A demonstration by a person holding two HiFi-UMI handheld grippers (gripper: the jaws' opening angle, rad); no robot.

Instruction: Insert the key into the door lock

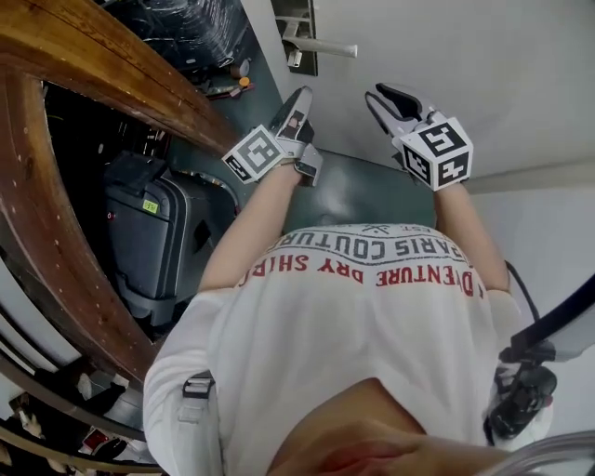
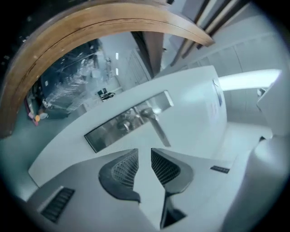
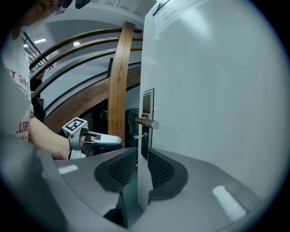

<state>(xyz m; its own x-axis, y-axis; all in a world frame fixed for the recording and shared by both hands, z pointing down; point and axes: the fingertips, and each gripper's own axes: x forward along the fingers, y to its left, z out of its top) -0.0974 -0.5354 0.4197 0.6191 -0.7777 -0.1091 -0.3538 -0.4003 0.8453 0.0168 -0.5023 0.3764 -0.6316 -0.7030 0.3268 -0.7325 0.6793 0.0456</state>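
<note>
A white door (image 1: pixel 446 56) carries a metal lock plate (image 1: pixel 299 46) with a lever handle (image 1: pixel 327 46). In the right gripper view a small metal key (image 3: pixel 137 135) sticks out of the plate (image 3: pixel 147 102) just under the handle (image 3: pixel 147 122). In the left gripper view the plate (image 2: pixel 104 133), the handle (image 2: pixel 157 126) and a knob-like part (image 2: pixel 124 124) lie ahead of the jaws. My left gripper (image 1: pixel 301 96) (image 2: pixel 144 156) (image 3: pixel 102 140) is open and holds nothing. My right gripper (image 1: pixel 381 95) (image 3: pixel 142 156) is open with a narrow gap, nothing between its pads. Both are short of the door.
A curved wooden railing (image 1: pixel 112 74) runs along the left, with a grey suitcase (image 1: pixel 153 232) behind it. Plastic-wrapped goods (image 1: pixel 195 28) lie at the far left of the door. The person's white shirt (image 1: pixel 372 316) fills the lower middle.
</note>
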